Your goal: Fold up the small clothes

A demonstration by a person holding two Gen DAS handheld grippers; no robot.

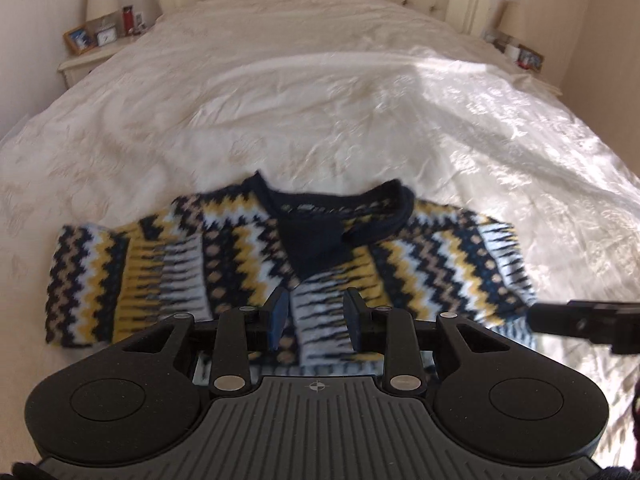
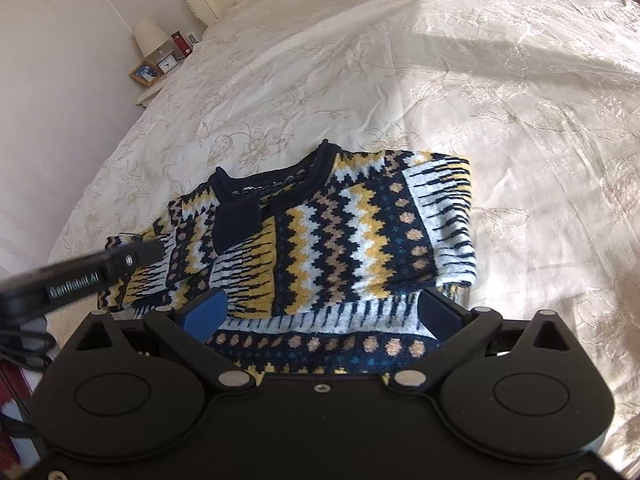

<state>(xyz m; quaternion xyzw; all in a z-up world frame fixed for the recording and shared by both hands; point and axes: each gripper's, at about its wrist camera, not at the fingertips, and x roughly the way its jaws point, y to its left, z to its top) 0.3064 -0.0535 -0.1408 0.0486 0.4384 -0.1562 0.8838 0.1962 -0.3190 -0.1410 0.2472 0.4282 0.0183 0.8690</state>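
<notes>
while the patterned sweater (image 1: 280, 264) lies partly folded on the white bed (image 1: 320, 100), the left claw (image 1: 316, 316) hovers narrowly parted over its near hem. the right claw (image 2: 320, 312) gapes wide above the hem.

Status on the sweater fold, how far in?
Done: the sweater lies on the bed with both sleeves folded in across the front, a dark cuff resting below the collar. In hand: nothing gripped; the left gripper and right gripper hover open over the hem. Left: fold the hem up toward the collar to finish.
</notes>
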